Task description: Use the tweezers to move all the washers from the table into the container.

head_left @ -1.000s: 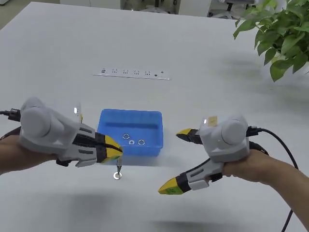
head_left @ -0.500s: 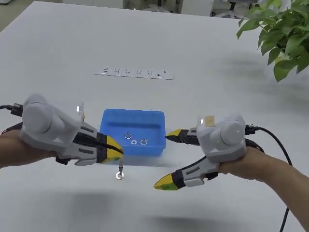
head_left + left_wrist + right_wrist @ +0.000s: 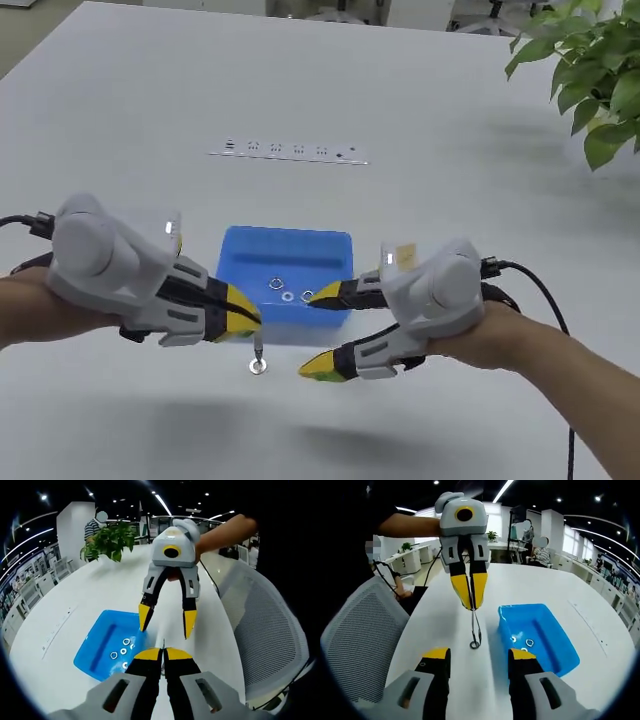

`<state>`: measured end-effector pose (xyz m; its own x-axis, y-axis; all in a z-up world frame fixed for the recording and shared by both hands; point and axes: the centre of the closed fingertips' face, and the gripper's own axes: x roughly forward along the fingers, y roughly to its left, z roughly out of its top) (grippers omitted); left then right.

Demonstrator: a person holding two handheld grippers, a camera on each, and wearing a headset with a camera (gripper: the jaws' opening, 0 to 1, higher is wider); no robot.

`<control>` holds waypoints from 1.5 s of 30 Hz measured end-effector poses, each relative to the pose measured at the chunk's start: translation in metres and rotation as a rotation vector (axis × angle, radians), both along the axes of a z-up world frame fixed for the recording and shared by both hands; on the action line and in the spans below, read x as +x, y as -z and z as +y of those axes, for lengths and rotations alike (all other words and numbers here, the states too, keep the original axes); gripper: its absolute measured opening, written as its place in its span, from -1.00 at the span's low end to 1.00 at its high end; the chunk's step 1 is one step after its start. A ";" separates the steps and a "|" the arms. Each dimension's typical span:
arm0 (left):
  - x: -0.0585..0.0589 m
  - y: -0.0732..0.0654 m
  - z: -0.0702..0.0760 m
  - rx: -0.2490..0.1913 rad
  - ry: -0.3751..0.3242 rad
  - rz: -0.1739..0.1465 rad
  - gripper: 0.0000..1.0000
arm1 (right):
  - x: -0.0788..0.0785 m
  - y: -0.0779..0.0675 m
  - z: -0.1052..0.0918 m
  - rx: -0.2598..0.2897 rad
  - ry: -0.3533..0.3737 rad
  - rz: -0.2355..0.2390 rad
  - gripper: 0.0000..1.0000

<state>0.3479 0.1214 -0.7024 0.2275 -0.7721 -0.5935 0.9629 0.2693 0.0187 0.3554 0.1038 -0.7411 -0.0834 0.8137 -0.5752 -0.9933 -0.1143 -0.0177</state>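
My left gripper (image 3: pixel 243 316) is shut on thin metal tweezers (image 3: pixel 257 348) that point down at a single washer (image 3: pixel 258 366) lying on the white table in front of the blue container (image 3: pixel 240 255). Three washers (image 3: pixel 290 293) lie inside the container. My right gripper (image 3: pixel 316 332) stands open just right of the tweezers, one finger by the container's front right corner. In the right gripper view the tweezers (image 3: pixel 475 625) reach the washer (image 3: pixel 475 644) from the left gripper (image 3: pixel 470 594), left of the container (image 3: pixel 555 652). The left gripper view has the right gripper (image 3: pixel 166 620) open above the container (image 3: pixel 97 652).
A white power strip (image 3: pixel 288 152) lies farther back on the table. A green plant (image 3: pixel 590 70) stands at the far right. A black cable (image 3: pixel 545 300) trails from the right gripper. A mesh chair (image 3: pixel 357 630) sits off the table's near edge.
My right gripper has moved left, closer to the tweezers and the container's front, still open. The left gripper has kept the tweezers at the washer.
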 end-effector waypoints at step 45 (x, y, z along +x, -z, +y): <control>0.003 -0.001 0.002 0.011 0.008 0.013 -0.89 | -0.008 0.014 0.045 -0.007 -0.146 -0.072 -0.86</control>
<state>0.3510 0.1234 -0.7018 0.2131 -0.7674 -0.6047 0.9652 0.2613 0.0086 0.3472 0.1485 -0.7549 -0.1592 0.7920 -0.5893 -0.9622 -0.2580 -0.0869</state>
